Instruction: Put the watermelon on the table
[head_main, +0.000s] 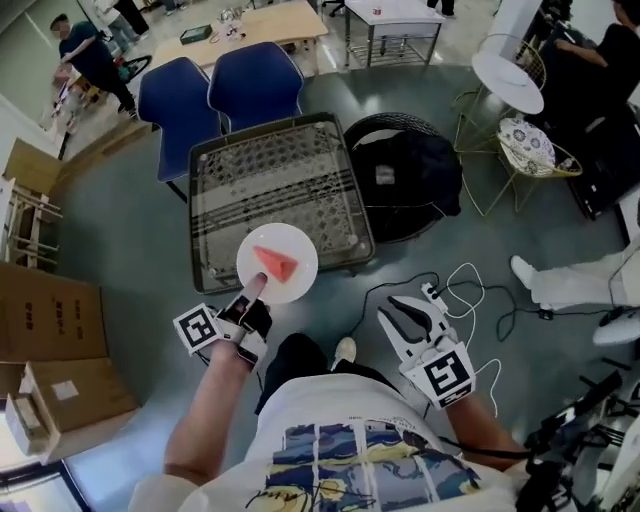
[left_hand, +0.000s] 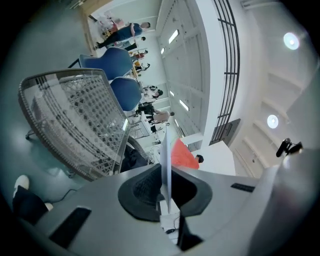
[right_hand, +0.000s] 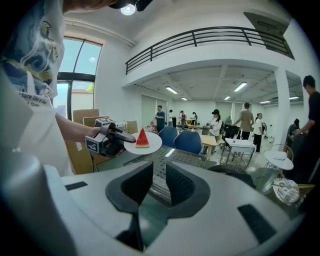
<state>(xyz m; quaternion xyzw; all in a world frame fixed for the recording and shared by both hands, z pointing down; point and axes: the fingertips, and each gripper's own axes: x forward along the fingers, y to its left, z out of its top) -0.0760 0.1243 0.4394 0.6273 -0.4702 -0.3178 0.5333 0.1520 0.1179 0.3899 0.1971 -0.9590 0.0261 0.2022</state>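
A red watermelon slice (head_main: 278, 263) lies on a round white plate (head_main: 290, 285). My left gripper (head_main: 254, 287) is shut on the plate's near rim and holds it level above the front edge of the mesh-topped table (head_main: 199, 205). In the left gripper view the plate (left_hand: 166, 150) shows edge-on between the jaws, with the slice (left_hand: 183, 155) on its right. My right gripper (head_main: 408, 306) hangs to the right over the floor, its jaws a little apart with nothing between them. From the right gripper view I see the left gripper (right_hand: 118, 136), the plate (right_hand: 150, 144) and the slice (right_hand: 142, 138).
Two blue chairs (head_main: 218, 95) stand behind the table. A black round stand with a dark bag (head_main: 408, 172) sits at its right. Cables (head_main: 470, 290) lie on the floor. Cardboard boxes (head_main: 50, 325) are stacked at left. A white round table (head_main: 507, 78) and seated people are at right.
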